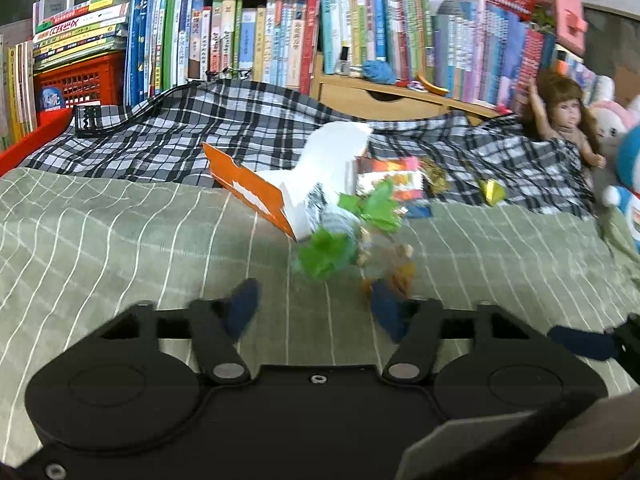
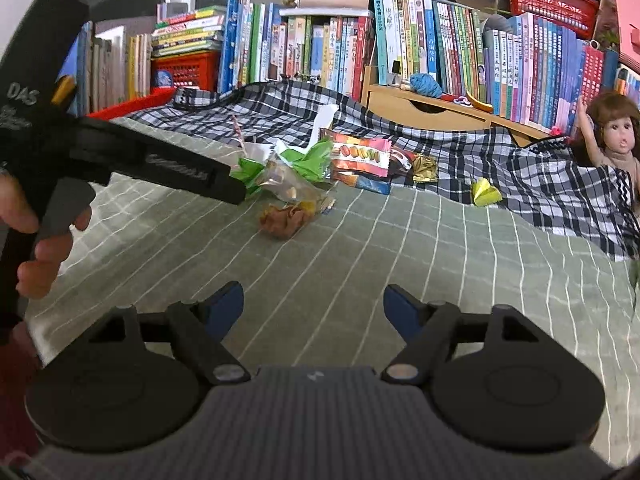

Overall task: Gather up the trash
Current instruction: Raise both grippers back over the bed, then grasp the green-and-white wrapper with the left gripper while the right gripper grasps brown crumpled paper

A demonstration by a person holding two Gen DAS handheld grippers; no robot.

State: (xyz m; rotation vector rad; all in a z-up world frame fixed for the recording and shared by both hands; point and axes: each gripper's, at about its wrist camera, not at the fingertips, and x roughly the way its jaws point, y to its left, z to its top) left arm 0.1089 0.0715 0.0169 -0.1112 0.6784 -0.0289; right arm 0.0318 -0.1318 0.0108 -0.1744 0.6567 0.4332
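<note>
A heap of trash lies on the green striped bedsheet (image 1: 120,232). It holds an orange and white carton (image 1: 256,188), green wrappers (image 1: 328,256), a clear snack bag (image 1: 394,268) and a macaron packet (image 1: 392,178). A yellow wrapper (image 1: 494,192) lies apart to the right. My left gripper (image 1: 314,308) hovers just short of the green wrapper, jaws apart, nothing pressed between them. Its right pad is close to the snack bag. My right gripper (image 2: 313,306) stands open over bare sheet, well short of the snack bag (image 2: 288,192). In the right wrist view the left tool's black body (image 2: 160,160) covers part of the green wrappers (image 2: 308,156).
A checked cloth (image 1: 200,132) lies behind the heap. Rows of books (image 1: 260,40), red baskets (image 1: 80,80) and a wooden drawer box (image 1: 380,100) line the back. A doll (image 1: 568,120) and plush toys (image 1: 628,168) sit at the right. A hand (image 2: 44,248) grips the left tool.
</note>
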